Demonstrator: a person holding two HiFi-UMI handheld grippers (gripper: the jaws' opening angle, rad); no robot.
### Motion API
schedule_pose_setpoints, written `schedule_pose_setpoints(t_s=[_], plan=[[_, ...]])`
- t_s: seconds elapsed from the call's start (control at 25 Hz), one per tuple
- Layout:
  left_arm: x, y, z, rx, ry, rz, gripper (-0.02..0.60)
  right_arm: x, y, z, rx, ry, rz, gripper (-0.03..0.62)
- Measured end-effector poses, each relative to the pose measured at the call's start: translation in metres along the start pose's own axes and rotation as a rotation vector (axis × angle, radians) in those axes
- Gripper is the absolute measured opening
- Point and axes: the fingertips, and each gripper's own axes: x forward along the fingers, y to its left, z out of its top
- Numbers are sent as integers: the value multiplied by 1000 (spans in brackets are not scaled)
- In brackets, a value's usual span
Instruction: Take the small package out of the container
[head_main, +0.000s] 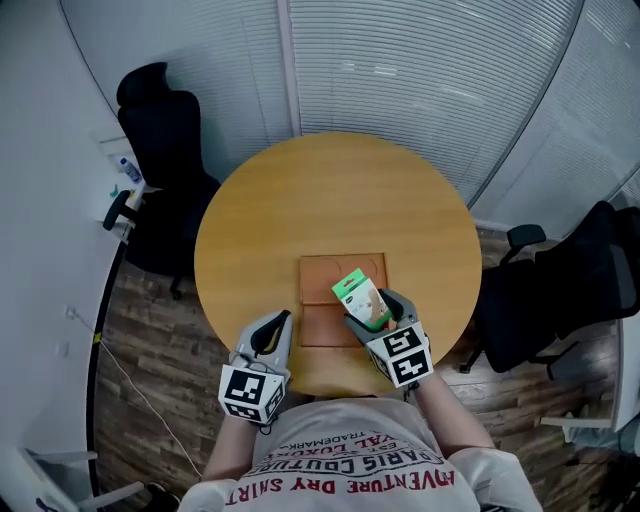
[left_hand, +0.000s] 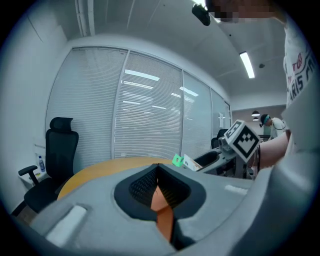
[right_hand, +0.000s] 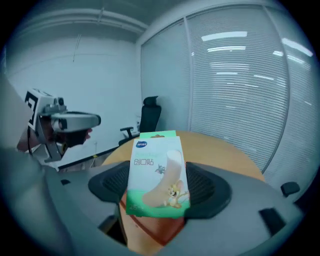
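The right gripper's (head_main: 375, 312) fingers grasp the small package (right_hand: 156, 172); beneath them lies the container (head_main: 322, 285). The left gripper's (left_hand: 159, 169) fingers are clenched together.

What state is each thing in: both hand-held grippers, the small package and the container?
Left hand-held gripper: shut, nothing between its jaws.
Right hand-held gripper: shut on the small package.
Small package: upright, held above the container.
Container: lying flat on the table.

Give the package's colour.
White and green package, cartoon print; best in right gripper view.
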Motion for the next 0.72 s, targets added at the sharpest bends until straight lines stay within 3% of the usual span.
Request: schedule_pose_setpoints(t_s=[0.48,0.72], plan=[[13,-13,24,25,-38,-52,12,-67,-36,53,163,-369,-206,359],[9,-15,30,17,-39,-45,12,-69,-35,57,133,-391,-236,357]])
